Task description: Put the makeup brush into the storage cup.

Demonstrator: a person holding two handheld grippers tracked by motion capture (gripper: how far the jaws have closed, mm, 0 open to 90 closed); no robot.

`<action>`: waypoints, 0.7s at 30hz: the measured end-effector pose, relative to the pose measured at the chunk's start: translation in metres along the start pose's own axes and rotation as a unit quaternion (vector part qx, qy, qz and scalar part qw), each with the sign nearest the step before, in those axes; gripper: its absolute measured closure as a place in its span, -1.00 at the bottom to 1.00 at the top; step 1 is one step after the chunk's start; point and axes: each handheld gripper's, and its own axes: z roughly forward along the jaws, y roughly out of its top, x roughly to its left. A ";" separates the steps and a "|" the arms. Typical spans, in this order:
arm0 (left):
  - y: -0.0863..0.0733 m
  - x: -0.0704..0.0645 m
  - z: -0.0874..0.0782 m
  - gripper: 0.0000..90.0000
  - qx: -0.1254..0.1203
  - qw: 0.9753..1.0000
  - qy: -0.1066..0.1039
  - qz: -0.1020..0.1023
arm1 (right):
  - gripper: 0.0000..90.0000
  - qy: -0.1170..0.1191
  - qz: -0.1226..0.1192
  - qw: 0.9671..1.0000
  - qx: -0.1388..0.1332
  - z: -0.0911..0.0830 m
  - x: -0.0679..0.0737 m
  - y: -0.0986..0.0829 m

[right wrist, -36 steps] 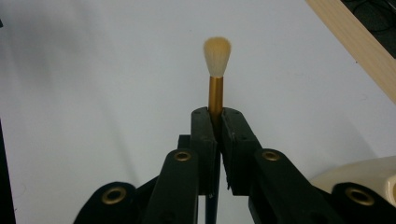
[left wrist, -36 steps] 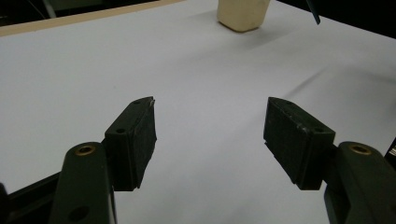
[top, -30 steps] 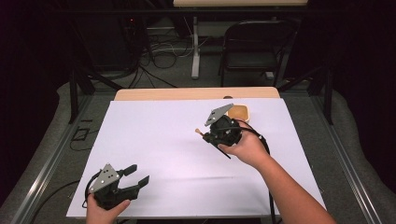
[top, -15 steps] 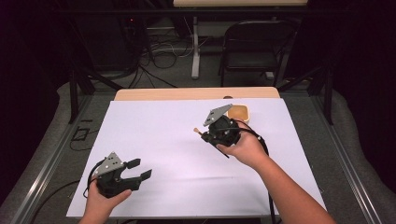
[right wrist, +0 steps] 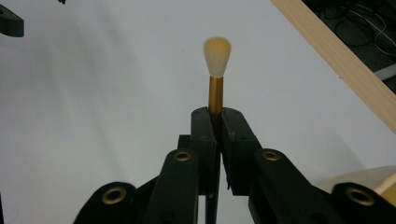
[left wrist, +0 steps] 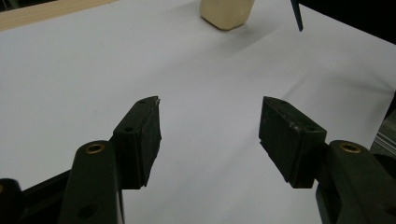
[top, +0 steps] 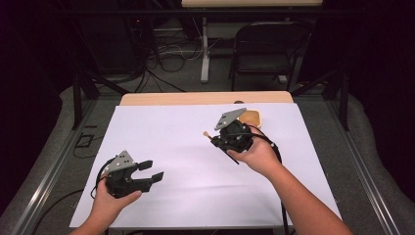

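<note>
A small brush [right wrist: 216,70] with a pale bristle tip, a gold ferrule and a dark handle is clamped in my right gripper [right wrist: 215,116]. In the high view the right gripper [top: 215,139] hovers over the white sheet right of centre, the brush [top: 207,134] tip poking out to its left. Close behind it sits a tan bowl [top: 250,117], which the left gripper view catches as a pale bowl [left wrist: 227,11] at the top. My left gripper [top: 150,170] is open at the front left, and its jaws [left wrist: 210,130] stand wide apart over bare sheet.
A white sheet [top: 176,142] covers the table, with a wooden edge [top: 205,98] along the far side. Beyond it stand a dark chair [top: 262,49], table legs and floor cables. Metal rails run along both sides.
My left gripper has moved forward and to the right over the sheet, still open. The right gripper with the brush has stayed almost in place.
</note>
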 end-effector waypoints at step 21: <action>0.033 0.001 0.013 -0.08 -0.003 1.000 -0.012 -0.013 | 0.86 -0.019 0.022 0.999 -0.032 0.002 -0.002 0.006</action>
